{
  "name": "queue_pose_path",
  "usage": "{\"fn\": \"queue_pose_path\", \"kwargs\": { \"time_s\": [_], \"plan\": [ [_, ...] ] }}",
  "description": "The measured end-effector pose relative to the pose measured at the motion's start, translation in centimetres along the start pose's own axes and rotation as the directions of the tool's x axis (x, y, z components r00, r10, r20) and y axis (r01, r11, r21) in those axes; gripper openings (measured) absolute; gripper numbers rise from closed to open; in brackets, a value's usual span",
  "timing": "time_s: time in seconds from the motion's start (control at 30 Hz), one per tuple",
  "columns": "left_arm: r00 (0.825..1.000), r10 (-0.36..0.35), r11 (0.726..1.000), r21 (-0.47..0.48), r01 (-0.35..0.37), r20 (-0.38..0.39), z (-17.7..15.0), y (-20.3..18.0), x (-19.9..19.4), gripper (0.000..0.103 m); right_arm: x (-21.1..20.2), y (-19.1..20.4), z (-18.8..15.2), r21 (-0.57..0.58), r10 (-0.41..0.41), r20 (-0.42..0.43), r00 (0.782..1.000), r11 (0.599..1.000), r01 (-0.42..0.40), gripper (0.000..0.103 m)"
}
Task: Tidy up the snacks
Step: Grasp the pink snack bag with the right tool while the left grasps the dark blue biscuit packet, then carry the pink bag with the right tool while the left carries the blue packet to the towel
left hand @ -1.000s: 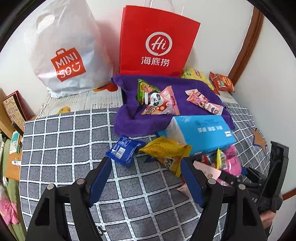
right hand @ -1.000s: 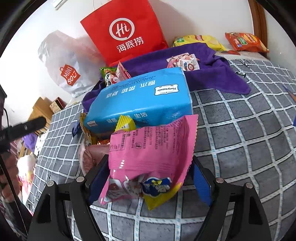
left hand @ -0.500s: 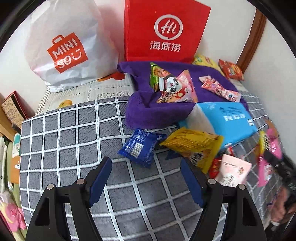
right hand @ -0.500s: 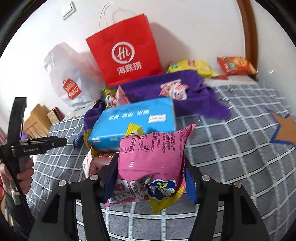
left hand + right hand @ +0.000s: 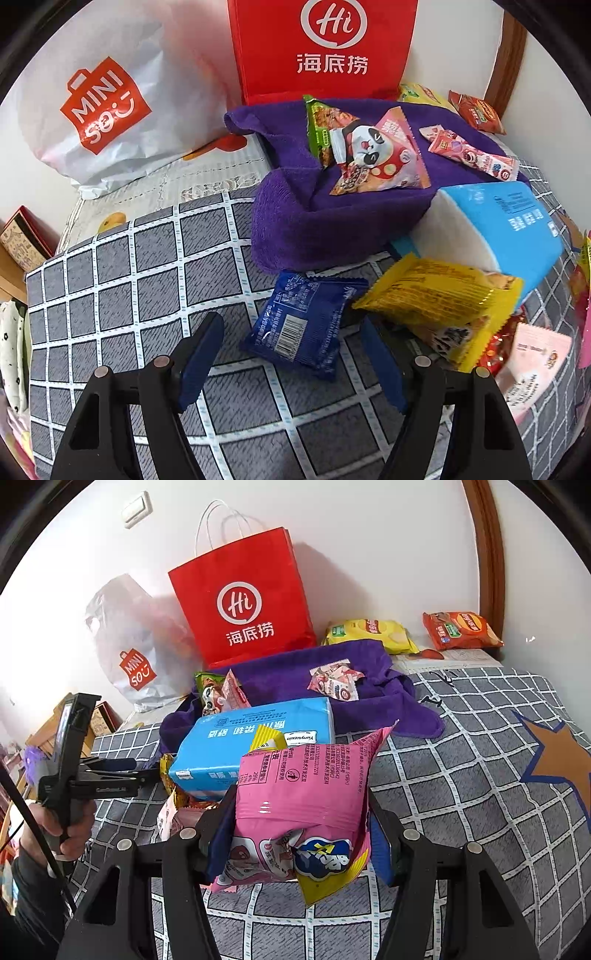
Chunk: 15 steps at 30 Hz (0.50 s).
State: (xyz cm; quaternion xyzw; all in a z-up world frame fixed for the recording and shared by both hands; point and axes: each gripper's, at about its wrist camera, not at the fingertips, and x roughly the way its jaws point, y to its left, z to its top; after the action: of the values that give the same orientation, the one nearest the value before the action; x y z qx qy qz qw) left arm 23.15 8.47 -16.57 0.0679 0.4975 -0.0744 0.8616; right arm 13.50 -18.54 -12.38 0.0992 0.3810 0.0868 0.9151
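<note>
My left gripper [image 5: 291,336] hovers low over the checked bedspread [image 5: 129,288], its jaws closing around a dark blue snack packet [image 5: 306,314]. The packet lies flat between the blue pads, and the left pad stands clear of it. A yellow packet [image 5: 439,299] lies just right of it, leaning on a blue tissue pack [image 5: 517,229]. My right gripper [image 5: 299,812] is shut on a pink snack packet [image 5: 306,779], held upright above the bed together with a yellow-edged wrapper [image 5: 325,878]. A hand [image 5: 70,827] holding the left gripper shows at the left of the right wrist view.
A purple towel [image 5: 295,221] carries a panda packet [image 5: 373,155] and a pink strip packet [image 5: 469,155]. Against the wall stand a red paper bag [image 5: 243,602] and a white plastic bag [image 5: 103,107]. Yellow [image 5: 369,633] and orange [image 5: 458,629] chip bags lie at the back right.
The left gripper sank toward the blue packet, which now lies between its narrowing jaws. The right gripper's jaws closed on the pink packet and lifted it a little.
</note>
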Motion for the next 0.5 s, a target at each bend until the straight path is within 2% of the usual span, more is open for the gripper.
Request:
{"fn": "queue_pose_path", "kwargs": {
  "time_s": [0.07, 0.1, 0.27, 0.5],
  "plan": [
    [1.0, 0.001, 1.0, 0.0, -0.001, -0.007, 0.0, 0.0, 0.5, 0.054, 0.3, -0.2, -0.2, -0.002, 0.005, -0.008, 1.0, 1.0, -0.005, 0.061],
    [1.0, -0.016, 1.0, -0.002, 0.016, 0.004, -0.1, 0.0, 0.4, 0.05, 0.5, -0.3, -0.3, -0.002, 0.006, -0.013, 1.0, 1.0, -0.006, 0.061],
    [1.0, -0.017, 1.0, 0.002, 0.017, 0.024, -0.4, -0.1, -0.6, 0.047, 0.3, -0.8, -0.6, -0.003, -0.005, -0.019, 1.0, 1.0, 0.004, 0.061],
    [0.995, -0.083, 0.995, -0.051, 0.086, 0.054, -1.4, 0.0, -4.4, 0.047, -2.1, -1.1, -0.4, -0.006, -0.035, 0.011, 0.999, 0.999, 0.035, 0.061]
  ]
}}
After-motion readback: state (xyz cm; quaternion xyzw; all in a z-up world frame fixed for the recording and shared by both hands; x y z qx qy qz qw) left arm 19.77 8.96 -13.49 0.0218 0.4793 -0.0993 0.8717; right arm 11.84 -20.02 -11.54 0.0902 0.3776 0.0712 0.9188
